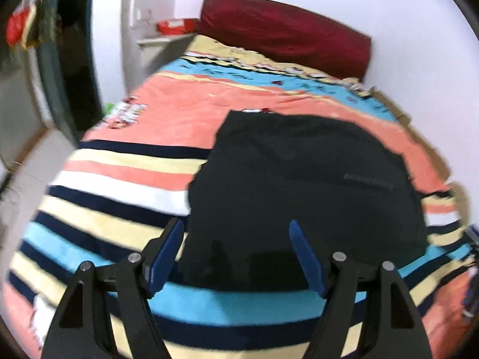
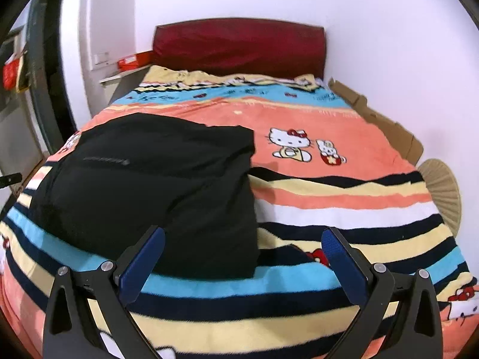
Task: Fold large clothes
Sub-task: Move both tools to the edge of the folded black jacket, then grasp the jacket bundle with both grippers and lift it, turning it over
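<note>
The black garment (image 1: 302,185) lies folded into a rough rectangle on the bed, on top of the striped blanket (image 1: 125,161), with its near edge toward the foot of the bed. In the right wrist view the same garment (image 2: 149,185) sits on the left half of the bed, its right edge straight and its far corner squared off. A thin line of grey lettering (image 2: 106,160) runs across its upper layer, and a few soft creases cross the fabric.

The left tool (image 1: 236,227) hovers over the near edge of the garment with its blue fingers (image 1: 167,254) spread wide, gripping nothing; whether the tips touch the cloth cannot be told. The right tool (image 2: 244,234) is likewise spread wide and empty, above the garment's near right corner and the bare blanket (image 2: 344,197) beside it.

The blanket has bands of coral, cream, white, navy and sky blue, with a Hello Kitty figure (image 2: 289,145) printed on the coral band to the right of the garment. A dark red headboard cushion (image 2: 239,48) stands against the white wall at the head of the bed. Flattened cardboard (image 2: 386,122) lines the bed's right edge, and a tan round woven object (image 2: 443,185) sits just past it. A red box (image 2: 130,59) rests on a small shelf (image 2: 119,76) left of the headboard.
</note>
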Tool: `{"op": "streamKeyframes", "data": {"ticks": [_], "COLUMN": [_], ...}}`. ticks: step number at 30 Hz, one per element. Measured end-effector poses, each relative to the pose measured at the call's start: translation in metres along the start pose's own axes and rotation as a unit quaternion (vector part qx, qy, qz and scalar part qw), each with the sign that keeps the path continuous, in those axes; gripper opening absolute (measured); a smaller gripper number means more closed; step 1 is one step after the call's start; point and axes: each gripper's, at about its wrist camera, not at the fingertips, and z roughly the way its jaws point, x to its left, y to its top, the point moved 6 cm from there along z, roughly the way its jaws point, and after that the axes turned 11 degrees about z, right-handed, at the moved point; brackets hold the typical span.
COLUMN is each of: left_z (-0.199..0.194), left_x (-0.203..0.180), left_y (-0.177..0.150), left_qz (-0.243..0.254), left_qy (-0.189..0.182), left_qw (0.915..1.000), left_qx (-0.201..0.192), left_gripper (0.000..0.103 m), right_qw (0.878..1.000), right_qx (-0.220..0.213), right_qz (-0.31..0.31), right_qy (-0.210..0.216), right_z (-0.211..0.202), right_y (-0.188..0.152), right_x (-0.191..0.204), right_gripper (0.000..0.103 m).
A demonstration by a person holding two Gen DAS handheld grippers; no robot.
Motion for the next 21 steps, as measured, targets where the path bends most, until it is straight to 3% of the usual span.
{"op": "streamKeyframes", "data": {"ticks": [7,11,17,21], "left_z": [0.052,0.087,0.137,0.163], "left_x": [0.024,0.037,0.055,0.062], "left_y": [0.021,0.022,0.009,0.002], "left_qz": [-0.038,-0.064,-0.078,-0.098], "left_qy": [-0.083,-0.106,-0.112,-0.145], "left_qw": [0.9957,0.9919,0.9888,0.9823], "left_qx": [0.007,0.027,0.061,0.067], "left_gripper": [0.072,0.072,0.072,0.077], "right_qw": [0.995,0.989,0.978,0.966], "right_qx": [0.067,0.105,0.155,0.196], "right_qz": [0.04,0.062,0.092,0.114], "right_qy": [0.057,0.084,0.103,0.123], "right_z": [0.057,0.102,0.163,0.2], "right_y": [0.014,0.019,0.016,0.004], "right_x": [-0.013,-0.008,0.002,0.004], "right_gripper": [0.103,0.103,0.103,0.102]}}
